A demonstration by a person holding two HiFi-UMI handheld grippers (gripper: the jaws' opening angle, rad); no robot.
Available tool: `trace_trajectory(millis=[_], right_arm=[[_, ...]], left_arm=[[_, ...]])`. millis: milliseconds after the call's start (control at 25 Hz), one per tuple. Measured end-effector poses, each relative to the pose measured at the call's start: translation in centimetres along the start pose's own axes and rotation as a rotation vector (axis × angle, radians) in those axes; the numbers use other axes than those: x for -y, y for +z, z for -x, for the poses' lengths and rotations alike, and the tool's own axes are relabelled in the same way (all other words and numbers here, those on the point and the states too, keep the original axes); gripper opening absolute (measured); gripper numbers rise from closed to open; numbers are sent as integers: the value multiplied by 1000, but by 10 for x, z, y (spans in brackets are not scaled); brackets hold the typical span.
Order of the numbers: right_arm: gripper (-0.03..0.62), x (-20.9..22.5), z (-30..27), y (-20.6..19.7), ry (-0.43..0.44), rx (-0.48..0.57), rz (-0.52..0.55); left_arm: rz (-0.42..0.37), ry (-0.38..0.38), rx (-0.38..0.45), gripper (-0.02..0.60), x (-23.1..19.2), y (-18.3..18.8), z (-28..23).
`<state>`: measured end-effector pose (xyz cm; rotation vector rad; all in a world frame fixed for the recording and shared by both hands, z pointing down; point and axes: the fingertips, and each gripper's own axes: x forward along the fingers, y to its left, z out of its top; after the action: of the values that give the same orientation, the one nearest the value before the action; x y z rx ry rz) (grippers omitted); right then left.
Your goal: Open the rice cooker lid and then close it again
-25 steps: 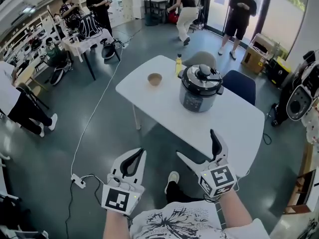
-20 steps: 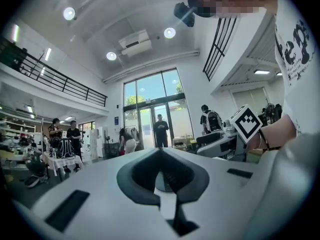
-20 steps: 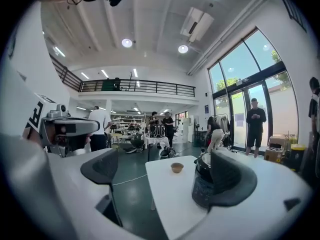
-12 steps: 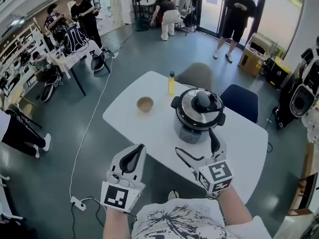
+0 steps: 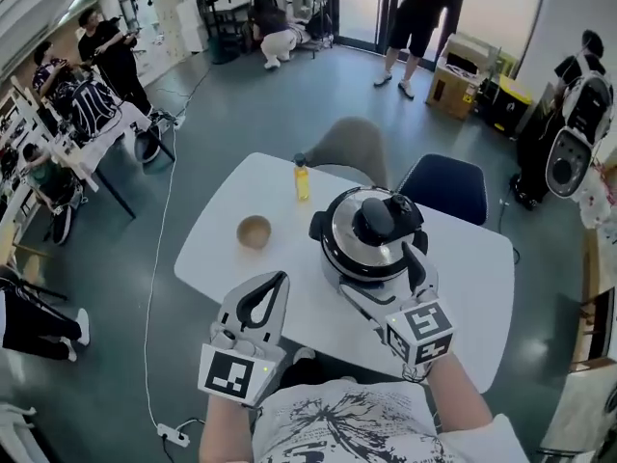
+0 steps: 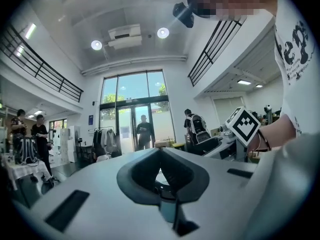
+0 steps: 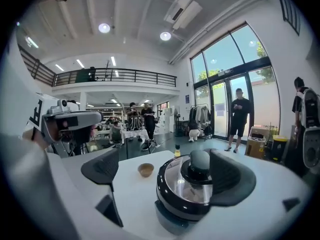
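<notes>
The rice cooker [image 5: 369,243] stands on the white table [image 5: 214,258], its steel lid shut under a black knob [image 5: 377,217]. My right gripper [image 5: 388,280] is open at the cooker's near side, one finger up beside the lid's right rim, the other low in front. In the right gripper view the cooker [image 7: 188,194] sits between the spread jaws, and the knob [image 7: 200,160] is just left of the right pad [image 7: 231,177]. My left gripper [image 5: 277,285] is shut and holds nothing, over the table's near edge left of the cooker; its tips [image 6: 160,153] meet.
A small wooden bowl [image 5: 254,231] and a yellow bottle [image 5: 302,180] stand on the table left of the cooker. A grey chair [image 5: 348,147] and a dark blue chair [image 5: 445,187] stand at the far side. Several people stand farther off in the hall.
The view has closed in on the table. Both grippers moved forward; the right one now reaches the cooker's near side, still open. The left one stays shut.
</notes>
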<state>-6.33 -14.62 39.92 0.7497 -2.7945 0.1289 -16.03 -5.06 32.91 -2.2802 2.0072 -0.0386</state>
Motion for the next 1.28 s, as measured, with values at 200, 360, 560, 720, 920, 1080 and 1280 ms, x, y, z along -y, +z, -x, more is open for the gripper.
trace_trajectory(millis=[200,360,560,720,920,1080,1280], right_arm=[[566,29,-36,5,-131,-33,-64],[541,54,-76,2,-226,-99,-100],[524,87,-111,-23,-284,-315,-114],[502,108,-130,-40,-290,-467,-115],[466,125,-152,-52,-281,-607,-136],[425,133,-163,-57,-249,-718,-141],[360,141,-163,-64,-191,-831,-147]], left_arm=[[-19,-157,13,14,-32,2,-56],[-40,-258,23,14,-60,-7,-88],[-19,-366,24,14,-75,-22,-124],[-8,-447,27,14,-76,-33,-148],[5,-517,22,14,-78,-43,-171],[4,-534,27,14,-80,-43,-184],[-105,-581,8,14,-73,-46,-195]])
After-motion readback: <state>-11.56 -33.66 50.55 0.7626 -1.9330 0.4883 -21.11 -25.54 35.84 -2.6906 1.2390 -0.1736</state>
